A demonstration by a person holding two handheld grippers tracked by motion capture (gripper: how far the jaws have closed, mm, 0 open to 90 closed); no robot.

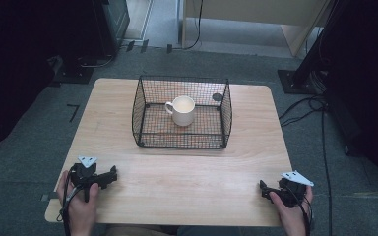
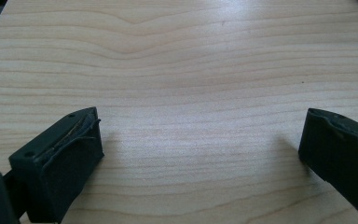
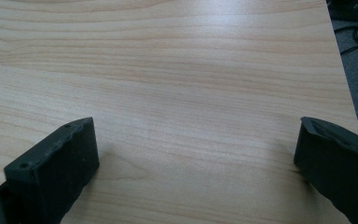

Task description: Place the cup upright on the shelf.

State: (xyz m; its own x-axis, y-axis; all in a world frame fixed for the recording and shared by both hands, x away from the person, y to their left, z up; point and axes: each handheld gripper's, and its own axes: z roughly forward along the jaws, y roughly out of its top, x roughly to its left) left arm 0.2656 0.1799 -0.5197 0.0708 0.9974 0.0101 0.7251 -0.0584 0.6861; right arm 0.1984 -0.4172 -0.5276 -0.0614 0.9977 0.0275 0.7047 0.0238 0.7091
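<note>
The white mug is sitting upright inside the black wire basket, roughly at the middle of its floor, handle pointing toward the basket's left wall, and nothing is touching it. The basket is standing on the far half of the tabletop, open at the top. Well on the near side of the basket, the left hand-held gripper is resting low at the near left corner, and the left gripper view is showing its jaws spread wide with only bare wood grain between them. Off to the basket's near right, the right hand-held gripper is sitting by the near edge, jaws likewise released and gripping nothing, as the right gripper view is showing. So both tools are idling well apart from the mug; judging by that, the handling of the mug is not yet under way, and the reach into the basket, the grasp and any lift are all looking to be left to do. The tabletop is pale wood with a clear grain, catching soft glare. Beyond the basket, grey carpet is running under dark stands, with cables trailing to the basket's right and a light wooden cabinet at the back.
</note>
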